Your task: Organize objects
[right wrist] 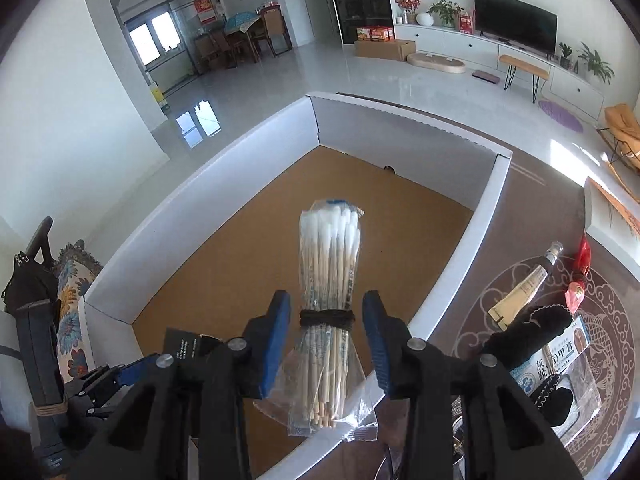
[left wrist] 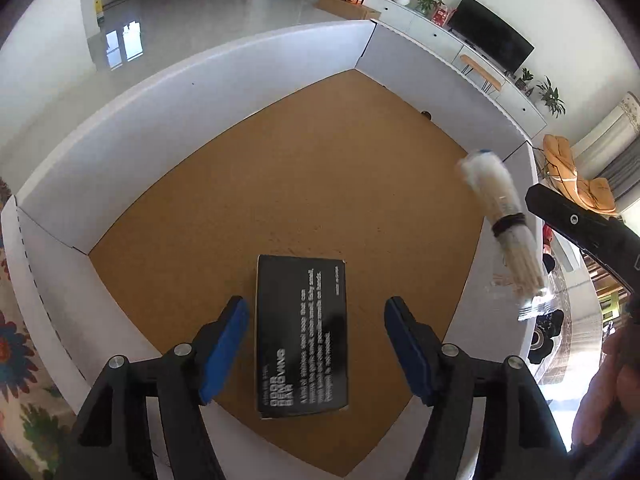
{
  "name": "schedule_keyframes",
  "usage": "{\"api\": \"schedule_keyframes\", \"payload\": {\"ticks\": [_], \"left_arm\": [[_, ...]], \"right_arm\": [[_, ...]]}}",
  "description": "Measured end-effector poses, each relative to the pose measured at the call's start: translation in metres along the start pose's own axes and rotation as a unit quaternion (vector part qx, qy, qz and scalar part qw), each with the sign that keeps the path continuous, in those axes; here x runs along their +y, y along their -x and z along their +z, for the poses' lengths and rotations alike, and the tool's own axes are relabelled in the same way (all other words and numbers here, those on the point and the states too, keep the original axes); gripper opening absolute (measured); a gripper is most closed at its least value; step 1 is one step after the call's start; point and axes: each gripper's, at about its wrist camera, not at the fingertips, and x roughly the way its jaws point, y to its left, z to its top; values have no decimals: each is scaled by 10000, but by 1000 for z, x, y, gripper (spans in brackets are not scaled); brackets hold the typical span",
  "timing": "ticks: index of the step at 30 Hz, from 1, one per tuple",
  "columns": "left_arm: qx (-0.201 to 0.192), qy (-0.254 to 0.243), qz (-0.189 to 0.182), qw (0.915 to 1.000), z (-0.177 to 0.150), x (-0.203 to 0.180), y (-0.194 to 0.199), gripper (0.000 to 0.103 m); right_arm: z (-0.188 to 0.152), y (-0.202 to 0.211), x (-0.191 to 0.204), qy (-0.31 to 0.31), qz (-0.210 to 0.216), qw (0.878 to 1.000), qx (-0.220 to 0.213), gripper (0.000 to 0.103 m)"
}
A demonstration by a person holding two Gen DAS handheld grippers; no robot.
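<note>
Your left gripper [left wrist: 316, 350] fingers wide apart, straddling black box [left wrist: 302, 336] on tray [left wrist: 120, 128] floor at 6 o'clock, untouched, your right gripper [right wrist: 326, 338] fingers apart, clear of swab bundle [right wrist: 328, 280] between them.

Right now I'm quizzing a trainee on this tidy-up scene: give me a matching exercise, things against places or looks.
Things:
1. black box
2. cotton swab bundle
3. cardboard tray
4. tube

Places or looks:
A. white walls, brown floor
B. lying outside the tray on the patterned tabletop
C. lying on the tray floor
D. between the right gripper's fingers

Pairs: 1-C, 2-D, 3-A, 4-B
</note>
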Motion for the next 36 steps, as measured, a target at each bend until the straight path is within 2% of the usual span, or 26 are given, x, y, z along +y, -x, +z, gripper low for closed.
{"api": "schedule_keyframes", "payload": {"ticks": [1, 3, 6, 8, 9, 10, 12, 16, 19, 21, 24, 25, 27, 31, 36], "left_arm": [[-16, -52, 99, 9999, 1, -1, 0, 80], [-108, -79, 182, 9997, 0, -3, 4, 83], [-322, -49, 22, 9995, -6, -4, 12, 83], [-631, -84, 47, 9980, -16, -9, 24, 83], [-805, -106, 58, 9967, -22, -13, 30, 83], [-959, -140, 13, 9953, -30, -18, 38, 83], [-1199, -236, -182, 9923, -45, -31, 49, 83], [-1612, -709, -611, 9825, -80, -72, 71, 83], [-1823, -1266, -990, 9700, -117, -111, 88, 83], [-1838, -1656, -1367, 9592, -144, -134, 94, 86], [-1634, -2087, -1798, 9473, -185, -166, 90, 103], [-1517, -2237, -1846, 9449, -197, -176, 83, 103], [-1274, -2605, -1777, 9404, -220, -195, 68, 103], [-1069, -3041, -1565, 9336, -251, -211, 43, 103], [-1069, -3364, -1289, 9267, -270, -213, 27, 103]], "right_arm": [[-1, -1, 1, 28, -83, 10000, -39, 71], [-5, 5, 1, 95, -194, 9995, -210, 81], [-12, 27, -7, 167, -270, 9986, -427, 85], [-21, 47, -15, 165, -346, 9969, -693, 86], [-27, 58, -21, 144, -414, 9955, -844, 90], [-34, 68, -27, 110, -507, 9940, -961, 98], [-51, 89, -43, 23, -716, 9903, -1191, 102], [-101, 122, -79, -71, -1325, 9803, -1464, 102], [-153, 138, -117, -345, -1827, 9709, -1508, 103], [-188, 141, -146, -539, -2166, 9653, -1355, 103], [-240, 138, -184, -755, -2648, 9572, -895, 103], [-256, 137, -196, -857, -2744, 9551, -717, 103], [-284, 136, -218, -1156, -2790, 9521, -478, 103], [-322, 144, -236, -1513, -2816, 9465, -439, 103], [-337, 141, -237, -1577, -2762, 9473, -379, 103]]}}
